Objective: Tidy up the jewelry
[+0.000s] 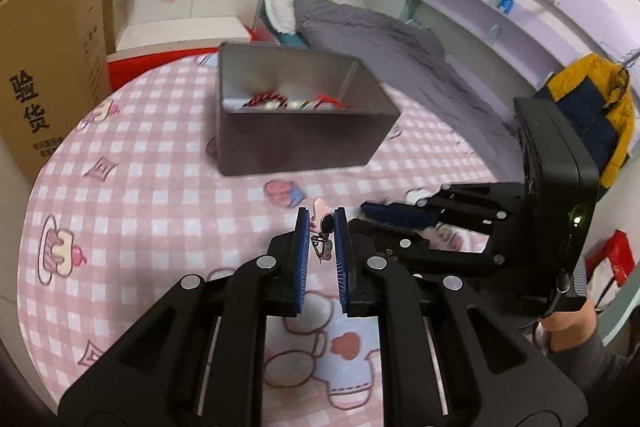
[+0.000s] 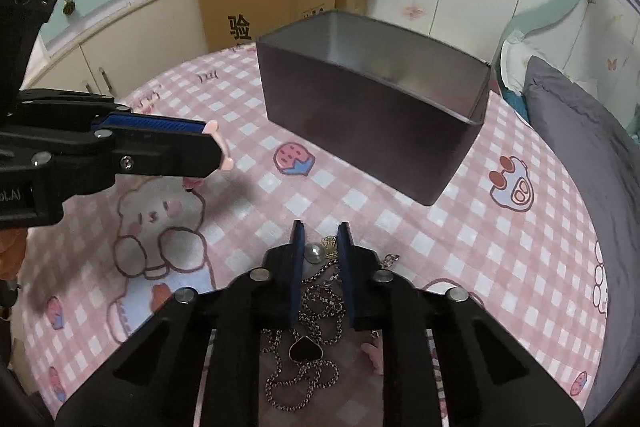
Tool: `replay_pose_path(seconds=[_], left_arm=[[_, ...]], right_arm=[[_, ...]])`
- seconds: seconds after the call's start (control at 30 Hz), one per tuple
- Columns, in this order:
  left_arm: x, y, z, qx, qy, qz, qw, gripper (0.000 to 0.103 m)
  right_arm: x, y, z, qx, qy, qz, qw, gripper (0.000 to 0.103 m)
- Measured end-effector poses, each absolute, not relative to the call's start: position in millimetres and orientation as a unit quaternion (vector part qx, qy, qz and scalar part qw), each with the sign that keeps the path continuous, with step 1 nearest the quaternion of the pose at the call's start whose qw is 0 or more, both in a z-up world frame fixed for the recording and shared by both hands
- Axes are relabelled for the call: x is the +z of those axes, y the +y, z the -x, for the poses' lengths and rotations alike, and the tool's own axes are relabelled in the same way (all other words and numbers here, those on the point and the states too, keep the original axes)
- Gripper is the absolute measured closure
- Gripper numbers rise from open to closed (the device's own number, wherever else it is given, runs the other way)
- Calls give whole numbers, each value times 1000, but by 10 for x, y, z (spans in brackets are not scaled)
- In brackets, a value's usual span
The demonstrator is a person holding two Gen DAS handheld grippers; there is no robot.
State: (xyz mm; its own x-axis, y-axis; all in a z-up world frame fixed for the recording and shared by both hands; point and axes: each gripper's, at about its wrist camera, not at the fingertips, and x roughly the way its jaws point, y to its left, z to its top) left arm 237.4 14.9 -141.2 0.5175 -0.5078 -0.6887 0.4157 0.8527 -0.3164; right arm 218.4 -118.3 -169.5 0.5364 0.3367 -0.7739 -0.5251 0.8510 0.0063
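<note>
Risk: pink clip (image 1: 319, 217) pinched by left gripper (image 1: 322, 217) could slip; right gripper (image 2: 320, 247), clamped on chain (image 2: 320, 301), may snag en route to far tin (image 2: 360, 131).

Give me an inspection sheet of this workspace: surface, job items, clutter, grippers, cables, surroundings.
Surface: pink checked sheet with cartoon prints, covering the bed.
Job's things: open grey metal box on the sheet, with red and beaded pieces showing inside; silver chain necklace with a black heart pendant and a pearl piece, lying loose on the sheet.
Clutter: nothing seen on the sheet beyond the jewelry.
Grippers: left gripper shut on a small pink earring; right gripper down over the necklace, its jaws astride the chain; a grip cannot be confirmed.
Cables: nothing seen.
Surroundings: cardboard box, grey pillow, yellow and navy jacket, wardrobe with butterfly stickers.
</note>
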Motion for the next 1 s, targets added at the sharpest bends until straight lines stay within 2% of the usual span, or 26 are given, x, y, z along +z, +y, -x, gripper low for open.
replay_pose_path(seconds=[0.07, 0.1, 0.43, 0.6, 0.67, 0.77, 0.83, 0.87, 1.0], left_arm=[[-1313, 141, -2412, -278, 404, 63, 869, 91], [-1264, 132, -2435, -283, 400, 64, 869, 91], [-1035, 55, -2625, -289, 382, 58, 876, 91], [-1163, 46, -2600, -279, 393, 54, 874, 91], [-1186, 32, -2589, -281, 397, 54, 872, 91], [-1188, 39, -2585, -280, 398, 53, 872, 91], [-1169, 44, -2583, -279, 396, 52, 873, 91], [-1161, 51, -2585, -279, 395, 53, 874, 91], [-1106, 67, -2599, -285, 389, 58, 874, 91]], right_arm=[[-1570, -1230, -2179, 255, 404, 100, 872, 93], [-1520, -1247, -2192, 258, 401, 95, 874, 103], [-1238, -1447, -2361, 265, 387, 38, 882, 102], [-1549, -1399, -2335, 245, 425, 66, 869, 79], [-1652, -1356, -2347, 240, 434, 74, 865, 75], [-1763, -1275, -2349, 230, 435, 96, 865, 75], [-1769, -1259, -2346, 228, 431, 99, 867, 82], [-1769, -1255, -2343, 229, 430, 102, 867, 94], [-1759, -1255, -2302, 232, 431, 110, 865, 94]])
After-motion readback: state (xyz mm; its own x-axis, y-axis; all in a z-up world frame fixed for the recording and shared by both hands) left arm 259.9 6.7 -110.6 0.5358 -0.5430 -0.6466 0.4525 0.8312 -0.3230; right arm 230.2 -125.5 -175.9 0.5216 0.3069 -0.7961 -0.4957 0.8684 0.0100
